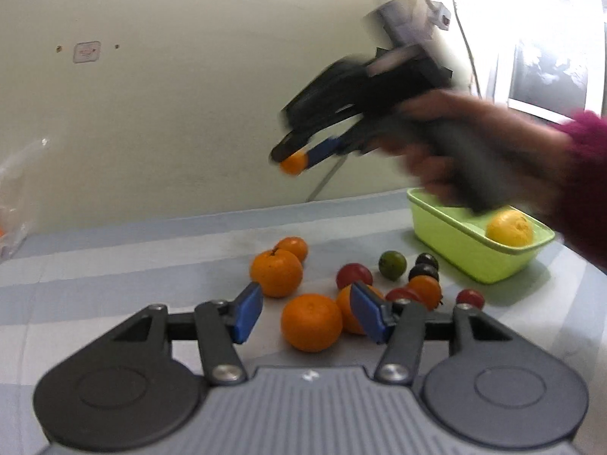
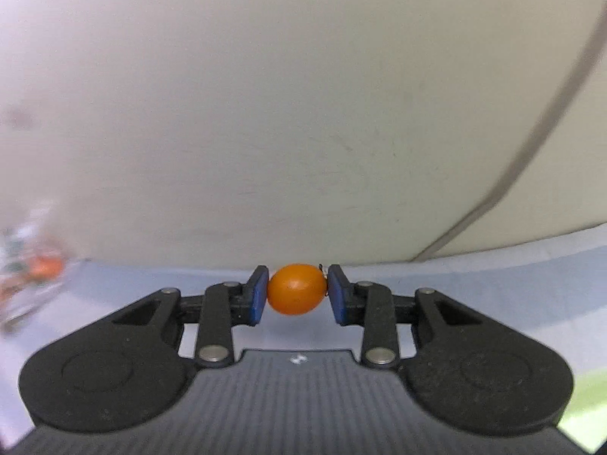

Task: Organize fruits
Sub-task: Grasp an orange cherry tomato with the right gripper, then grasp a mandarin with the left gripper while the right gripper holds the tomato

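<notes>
Your right gripper (image 2: pixel 297 295) is clamped on a small orange tomato (image 2: pixel 296 294), both blue pads pressed on its sides, held up in the air clear of the table. In the left wrist view that gripper is blurred, tilted down toward the left, with your hand (image 1: pixel 474 151) wrapped on the grip and a magenta sleeve (image 1: pixel 584 174) at the right edge. Your left gripper (image 1: pixel 303 314) points down at the fruit pile with jaws apart, nothing pinched; a mandarin (image 1: pixel 311 322) sits on the table between its pads, untouched. Two more mandarins (image 1: pixel 276 273) lie just beyond on the left, touching each other, and another sits partly hidden behind the right pad. Right of them: red tomatoes (image 1: pixel 353 273), a green fruit (image 1: pixel 392 264), two dark fruits (image 1: pixel 423 271), an orange tomato (image 1: pixel 426 290). The lime green tub (image 1: pixel 455 240) stands far right, holding a yellow citrus (image 1: pixel 509 228). Table is covered with a pale blue striped cloth (image 1: pixel 114 273). Cream wall (image 1: pixel 170 113) behind, a wall plate (image 1: pixel 87 52) on it, a cable running down, bright window (image 1: pixel 546 68) at far right, clear plastic bag (image 1: pixel 19 204) at left edge.
</notes>
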`<state>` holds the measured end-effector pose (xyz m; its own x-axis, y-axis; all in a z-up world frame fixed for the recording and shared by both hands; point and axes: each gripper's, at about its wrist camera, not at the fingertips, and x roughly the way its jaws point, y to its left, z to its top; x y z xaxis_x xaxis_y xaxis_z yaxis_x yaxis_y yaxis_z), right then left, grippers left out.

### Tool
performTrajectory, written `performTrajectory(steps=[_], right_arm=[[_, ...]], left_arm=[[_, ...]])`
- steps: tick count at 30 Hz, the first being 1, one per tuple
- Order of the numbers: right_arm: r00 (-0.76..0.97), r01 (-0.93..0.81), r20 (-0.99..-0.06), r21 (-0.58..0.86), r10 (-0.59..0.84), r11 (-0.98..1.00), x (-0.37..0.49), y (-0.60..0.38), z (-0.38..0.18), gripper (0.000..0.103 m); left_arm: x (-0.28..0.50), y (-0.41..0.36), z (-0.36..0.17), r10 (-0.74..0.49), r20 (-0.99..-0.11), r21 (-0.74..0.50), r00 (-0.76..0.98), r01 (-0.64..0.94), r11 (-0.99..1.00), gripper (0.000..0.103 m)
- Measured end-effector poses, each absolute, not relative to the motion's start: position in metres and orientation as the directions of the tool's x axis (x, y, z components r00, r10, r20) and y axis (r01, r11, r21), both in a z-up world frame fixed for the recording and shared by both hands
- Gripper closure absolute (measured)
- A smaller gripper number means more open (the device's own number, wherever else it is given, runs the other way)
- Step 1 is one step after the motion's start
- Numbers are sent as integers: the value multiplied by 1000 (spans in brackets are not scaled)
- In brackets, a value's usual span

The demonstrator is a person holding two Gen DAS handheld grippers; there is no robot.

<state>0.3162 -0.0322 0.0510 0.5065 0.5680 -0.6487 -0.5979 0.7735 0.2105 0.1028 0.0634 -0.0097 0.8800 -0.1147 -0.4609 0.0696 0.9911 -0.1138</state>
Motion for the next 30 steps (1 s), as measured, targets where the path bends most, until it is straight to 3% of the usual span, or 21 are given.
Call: performTrajectory(steps=[4,9,12,16,17,27,30], right_arm=[[489,-703,-575,185,656,687,224,-98,67,67],[583,-717,-526,24,619,696,155,-168,40,67],[614,-696,-538,-25,577,717,143,-184,24,67],[610,-694,-545,-16,576,720,122,-182,12,67],[598,-702,-546,-5,587,712,119,-181,8,67],[574,-716,-537,37,618,697,99,-187,-12,65],[556,-714,-541,77,631,696,102,-190,-13,63]], left_arm=[[100,65,-7,-163,-464,-152,871,103,983,52],[93,58,-4,-167,-450,-129,877,122,984,50],[98,53,-8,-141,-478,-104,867,103,989,40],[98,51,-10,-137,-500,-105,855,98,990,12],[99,50,-10,-133,-505,-103,853,94,990,10],[105,55,-15,-175,-527,-142,832,116,983,25],[106,49,-15,-169,-541,-122,824,122,985,35]])
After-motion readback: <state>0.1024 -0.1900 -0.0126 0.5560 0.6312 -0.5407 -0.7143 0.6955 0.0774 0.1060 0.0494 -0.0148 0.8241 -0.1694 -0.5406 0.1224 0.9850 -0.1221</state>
